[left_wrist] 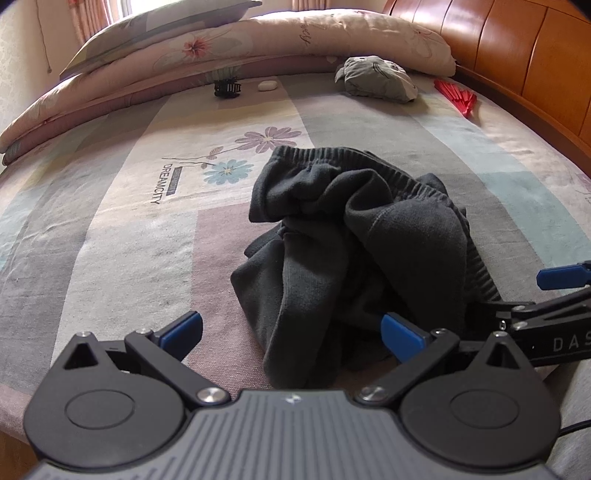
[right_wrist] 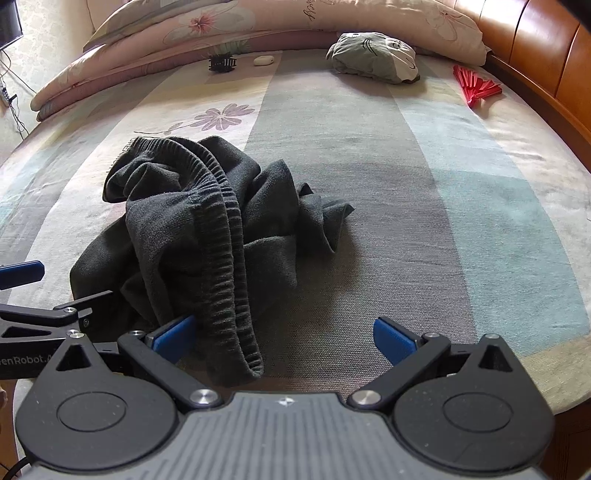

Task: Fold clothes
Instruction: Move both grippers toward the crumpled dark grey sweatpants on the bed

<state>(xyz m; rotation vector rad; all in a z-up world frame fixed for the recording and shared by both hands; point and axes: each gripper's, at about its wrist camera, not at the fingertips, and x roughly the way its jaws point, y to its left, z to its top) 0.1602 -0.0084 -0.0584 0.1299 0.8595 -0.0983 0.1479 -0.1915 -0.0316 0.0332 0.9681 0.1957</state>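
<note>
I had both tools low at the near edge of the bed, with the dark grey garment lying in a crumpled heap just ahead of them, roughly between the two. My left gripper was spread wide with nothing between its blue pads, the heap's near folds sitting just in front of its gap; my right gripper was spread too, and the ribbed waistband trailed down toward it, its end lying just inside the left pad. I judged the step in hand to be finding and lifting the waistband so the piece could be shaken flat before any fold. To do that well I wanted the right tool to close on the ribbed band alone, not on a bunch of the layers beneath, and the left to take the same band farther along, where it curved over the top of the heap. From the left view I could not tell for sure whether that far ribbed edge was the same band or a cuff, so I meant to go by the right view. The plush cushion, the red fan and the black hair claw sat well apart near the quilt, leaving room to spread the garment.
</note>
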